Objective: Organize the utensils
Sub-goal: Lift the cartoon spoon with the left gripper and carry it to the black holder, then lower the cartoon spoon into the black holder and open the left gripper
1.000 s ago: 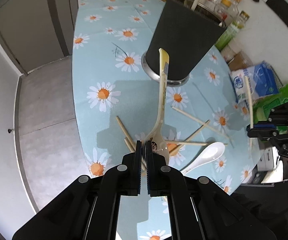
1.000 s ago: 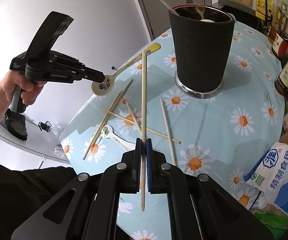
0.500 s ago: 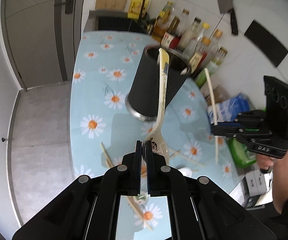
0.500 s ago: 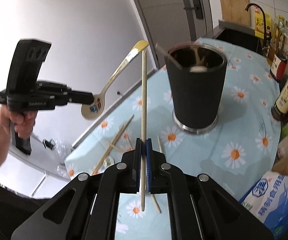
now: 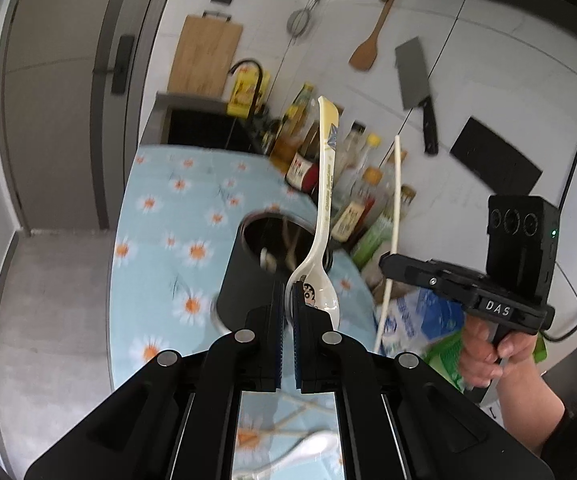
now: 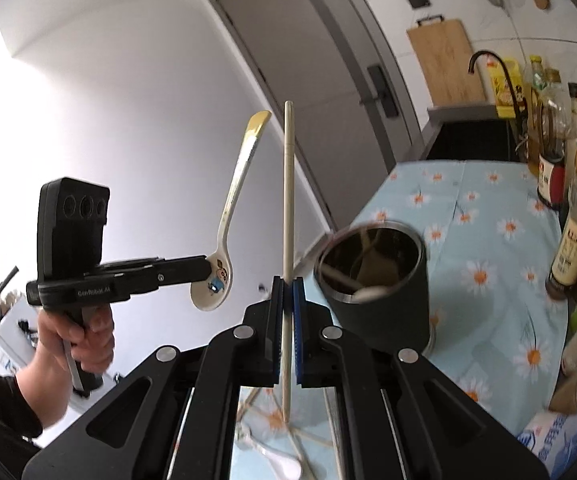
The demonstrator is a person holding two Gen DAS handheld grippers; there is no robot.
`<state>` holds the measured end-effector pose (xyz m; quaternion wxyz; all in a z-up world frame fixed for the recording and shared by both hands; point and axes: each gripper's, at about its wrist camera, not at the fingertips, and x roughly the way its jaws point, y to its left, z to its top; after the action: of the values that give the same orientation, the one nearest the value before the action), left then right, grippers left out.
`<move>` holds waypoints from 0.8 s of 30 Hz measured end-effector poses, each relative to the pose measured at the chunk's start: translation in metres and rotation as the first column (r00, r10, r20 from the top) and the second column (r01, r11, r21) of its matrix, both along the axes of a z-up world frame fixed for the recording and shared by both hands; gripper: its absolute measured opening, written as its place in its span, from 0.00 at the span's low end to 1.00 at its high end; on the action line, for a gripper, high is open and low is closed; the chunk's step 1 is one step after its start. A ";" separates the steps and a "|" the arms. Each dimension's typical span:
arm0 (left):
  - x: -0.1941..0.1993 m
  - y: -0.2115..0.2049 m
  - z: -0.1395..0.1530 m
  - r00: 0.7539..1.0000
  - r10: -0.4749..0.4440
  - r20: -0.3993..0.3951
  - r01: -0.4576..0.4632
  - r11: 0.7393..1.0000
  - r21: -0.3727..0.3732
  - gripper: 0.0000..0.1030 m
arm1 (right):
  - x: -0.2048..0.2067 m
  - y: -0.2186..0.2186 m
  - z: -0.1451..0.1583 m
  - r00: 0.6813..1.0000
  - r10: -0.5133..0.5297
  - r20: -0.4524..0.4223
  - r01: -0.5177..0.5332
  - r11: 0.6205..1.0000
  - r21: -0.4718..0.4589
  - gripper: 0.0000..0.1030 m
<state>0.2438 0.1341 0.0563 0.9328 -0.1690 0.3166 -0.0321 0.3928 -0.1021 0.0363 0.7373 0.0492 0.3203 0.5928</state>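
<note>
Gripped in my left gripper [image 5: 287,294] by its bowl, 1 ceramic spoon [image 5: 320,216] points upward. Right gripper [image 6: 287,285] pinches 1 chopstick [image 6: 287,216] upright. Just ahead, below both, stands the black utensil holder [image 6: 372,280] on the table [image 6: 488,216].

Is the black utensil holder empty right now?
No. The black utensil holder already has utensils inside: a white spoon bowl and pale handles show through its open top in the right wrist view.
</note>
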 end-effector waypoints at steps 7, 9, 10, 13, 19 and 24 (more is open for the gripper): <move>0.034 0.002 0.015 0.997 -0.020 0.075 0.017 0.999 0.040 0.03 | 0.041 0.002 0.018 0.994 -0.105 -0.029 0.108 0.989 0.105 0.05; 0.044 0.002 0.013 0.996 -0.020 0.085 0.017 0.999 0.042 0.03 | 0.051 0.003 0.022 0.991 -0.132 -0.036 0.136 0.982 0.133 0.05; 0.049 0.000 0.011 0.996 -0.016 0.092 0.012 0.999 0.051 0.03 | 0.057 0.004 0.024 0.988 -0.151 -0.034 0.155 0.977 0.144 0.05; 0.058 -0.002 0.007 0.992 0.036 0.125 -0.044 0.997 0.058 0.03 | 0.061 0.006 0.030 0.975 -0.223 0.023 0.216 0.963 0.161 0.05; 0.066 -0.008 -0.002 0.972 0.114 0.203 -0.127 0.990 0.053 0.03 | 0.073 0.015 0.024 0.964 -0.263 0.035 0.253 0.949 0.188 0.05; 0.067 -0.022 -0.019 0.956 0.158 0.248 -0.173 0.984 0.042 0.03 | 0.073 0.024 0.013 0.959 -0.278 0.049 0.264 0.947 0.183 0.05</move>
<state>0.3113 0.1122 0.0378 0.9689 -0.1602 0.1851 0.0355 0.4660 -0.0784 0.0497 0.8160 0.1349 0.2297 0.5130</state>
